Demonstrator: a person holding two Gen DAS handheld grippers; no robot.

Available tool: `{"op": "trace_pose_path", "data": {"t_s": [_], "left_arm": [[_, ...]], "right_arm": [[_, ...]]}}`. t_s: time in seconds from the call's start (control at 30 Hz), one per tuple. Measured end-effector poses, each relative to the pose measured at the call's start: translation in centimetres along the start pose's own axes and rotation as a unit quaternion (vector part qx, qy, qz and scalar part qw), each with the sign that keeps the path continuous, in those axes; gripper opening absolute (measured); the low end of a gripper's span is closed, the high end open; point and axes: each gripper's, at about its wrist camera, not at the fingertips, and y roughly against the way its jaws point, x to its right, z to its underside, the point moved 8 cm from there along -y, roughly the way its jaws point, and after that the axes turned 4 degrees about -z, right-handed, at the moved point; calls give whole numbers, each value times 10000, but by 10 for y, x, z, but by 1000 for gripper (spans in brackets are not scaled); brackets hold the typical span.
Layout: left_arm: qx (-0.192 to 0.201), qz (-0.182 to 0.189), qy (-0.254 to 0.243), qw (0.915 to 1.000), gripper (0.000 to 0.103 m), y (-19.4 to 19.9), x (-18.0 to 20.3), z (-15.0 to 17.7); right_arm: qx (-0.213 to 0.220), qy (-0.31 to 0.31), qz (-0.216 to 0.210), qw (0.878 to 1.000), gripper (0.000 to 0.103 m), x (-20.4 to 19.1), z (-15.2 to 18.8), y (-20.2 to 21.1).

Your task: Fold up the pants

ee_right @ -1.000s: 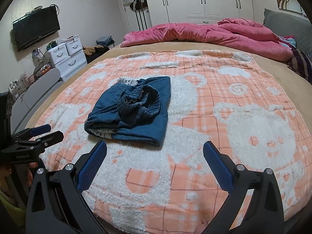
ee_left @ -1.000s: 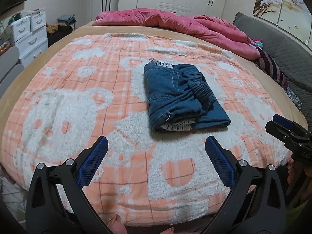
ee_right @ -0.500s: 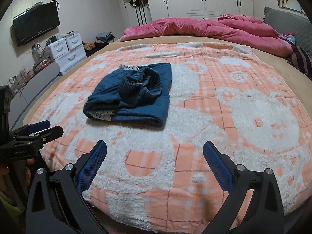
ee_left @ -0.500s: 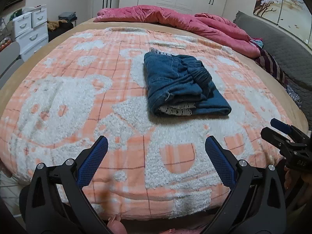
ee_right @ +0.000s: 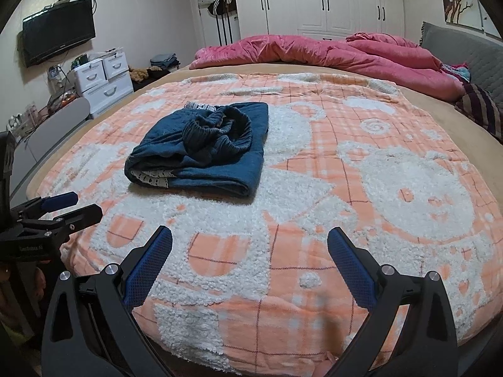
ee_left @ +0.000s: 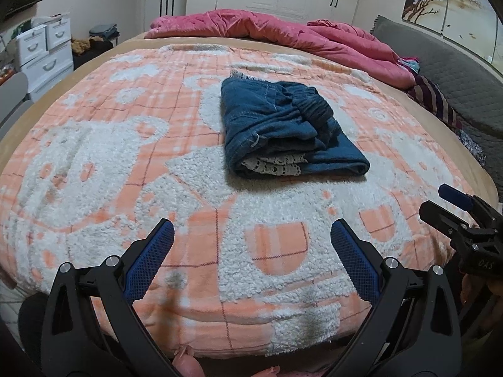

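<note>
Folded blue denim pants (ee_left: pixel 283 132) (ee_right: pixel 204 150) with a white lace hem lie in a compact bundle on the orange-and-white bear blanket (ee_left: pixel 125 172) (ee_right: pixel 377 188). My left gripper (ee_left: pixel 251 229) hangs open near the bed's front edge, well short of the pants, nothing between its blue pads. My right gripper (ee_right: pixel 250 235) is open too and empty, also back from the bundle. Each gripper shows in the other's view: the right gripper (ee_left: pixel 452 204) at the right edge, the left gripper (ee_right: pixel 63 207) at the left edge.
A pink duvet (ee_left: pixel 283 31) (ee_right: pixel 314 53) is heaped at the far side of the bed. A grey headboard (ee_left: pixel 456 72) and striped cloth (ee_left: pixel 433 100) lie on the right. White drawers (ee_right: pixel 103 78), a wall TV (ee_right: pixel 59 40) and wardrobes (ee_right: pixel 330 0) stand beyond.
Both grippers have drawn back and lower toward the bed's front edge, so the pants look farther away. The pants have not moved, and both grippers stay open.
</note>
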Motion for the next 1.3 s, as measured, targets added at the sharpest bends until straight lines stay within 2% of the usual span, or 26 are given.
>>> {"op": "trace_pose_path", "data": {"t_s": [0.43, 1.3], "left_arm": [[-155, -36, -88, 9998, 94, -13, 8, 19], [-260, -34, 47, 9996, 94, -18, 3, 20]], "right_arm": [[-193, -41, 42, 9998, 99, 4, 19, -17], [-294, -103, 71, 9995, 99, 11, 25, -25]]}}
